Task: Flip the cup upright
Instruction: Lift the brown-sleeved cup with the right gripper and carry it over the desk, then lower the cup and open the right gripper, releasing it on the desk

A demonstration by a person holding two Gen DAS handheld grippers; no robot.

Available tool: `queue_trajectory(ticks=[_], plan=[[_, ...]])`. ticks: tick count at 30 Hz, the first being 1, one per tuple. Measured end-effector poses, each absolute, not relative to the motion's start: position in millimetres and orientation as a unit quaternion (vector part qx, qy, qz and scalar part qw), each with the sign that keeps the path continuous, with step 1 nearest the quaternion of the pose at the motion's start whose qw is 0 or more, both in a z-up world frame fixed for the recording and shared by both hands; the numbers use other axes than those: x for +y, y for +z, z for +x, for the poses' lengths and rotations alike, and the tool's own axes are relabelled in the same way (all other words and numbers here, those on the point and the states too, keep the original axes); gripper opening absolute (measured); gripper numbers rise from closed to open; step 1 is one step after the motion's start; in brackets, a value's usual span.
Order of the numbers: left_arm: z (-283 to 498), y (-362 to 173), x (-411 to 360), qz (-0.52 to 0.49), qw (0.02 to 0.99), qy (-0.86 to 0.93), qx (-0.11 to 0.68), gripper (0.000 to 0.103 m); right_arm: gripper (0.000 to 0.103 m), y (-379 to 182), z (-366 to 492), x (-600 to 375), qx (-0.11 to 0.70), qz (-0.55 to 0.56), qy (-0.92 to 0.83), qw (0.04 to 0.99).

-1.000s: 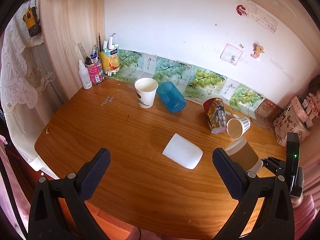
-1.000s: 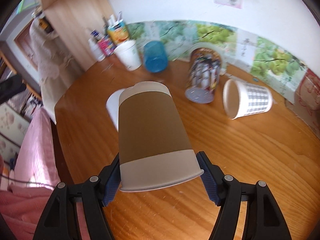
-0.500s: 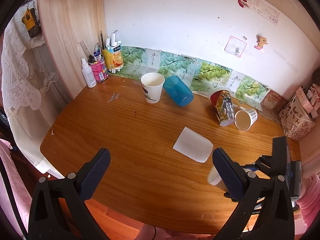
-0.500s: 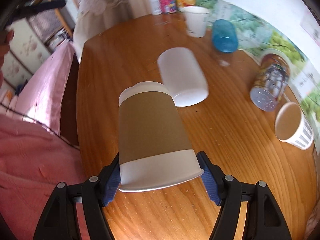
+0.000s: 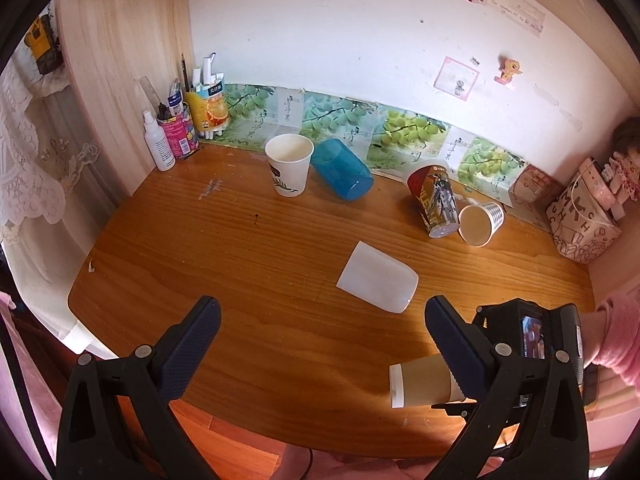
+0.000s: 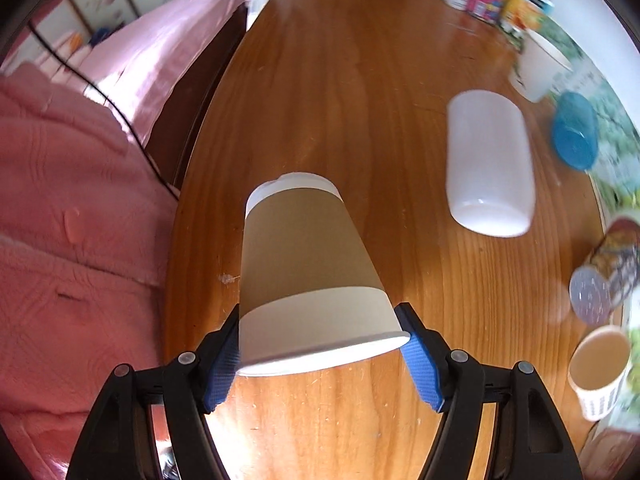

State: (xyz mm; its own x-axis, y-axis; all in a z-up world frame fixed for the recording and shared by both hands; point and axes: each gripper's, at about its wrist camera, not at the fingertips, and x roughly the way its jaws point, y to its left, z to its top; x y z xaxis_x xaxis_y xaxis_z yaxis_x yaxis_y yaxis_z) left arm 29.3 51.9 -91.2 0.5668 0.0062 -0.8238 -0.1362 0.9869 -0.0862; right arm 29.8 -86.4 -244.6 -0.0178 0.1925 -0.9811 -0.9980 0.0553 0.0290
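Right gripper [image 6: 320,354] clamped on brown-sleeved paper cup [image 6: 308,268], blue pads [image 6: 420,368] pressed to either side near the rim. Cup lifted clear of the wooden table [image 6: 360,80], lying roughly level in the left wrist view, base toward 9 o'clock, mouth back toward the gripper. Seen there at about 5 o'clock, near the table's front edge [image 5: 418,384].

Left gripper [image 5: 320,328] spread wide, holding nothing, hovering over the front of the table.

Progress, as a judgement: pickup done; turn not finished, cup not yet upright, not yet set down. Left to do: rotate until mouth faces up, lower base onto bare wood, release.

Elsewhere: white cup [image 5: 378,282] on its side at centre, blue cup [image 5: 342,176] tipped at 12 o'clock beside an upright paper cup [image 5: 289,164], printed can [image 5: 434,200] and checked cup [image 5: 480,224] down at 2 o'clock.
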Motion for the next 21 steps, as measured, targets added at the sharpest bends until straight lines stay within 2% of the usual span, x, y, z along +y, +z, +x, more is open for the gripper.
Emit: queue_trajectory(ticks=[4, 6, 11, 21], plan=[[30, -94, 50, -0.06, 0.879, 0.034, 0.472, 0.102, 0.074, -252, 26, -79, 0.449, -0.471, 0.537, 0.537], [30, -95, 50, -0.057, 0.878, 0.029, 0.474, 0.102, 0.078, -253, 27, -75, 0.445, -0.477, 0.533, 0.538], [33, -98, 48, -0.044, 0.877, 0.017, 0.479, 0.102, 0.081, -249, 32, -67, 0.444, -0.476, 0.521, 0.552], [44, -107, 34, 0.027, 0.867, -0.048, 0.495, 0.102, 0.081, -226, 54, -101, 0.482, -0.378, 0.471, 0.635]])
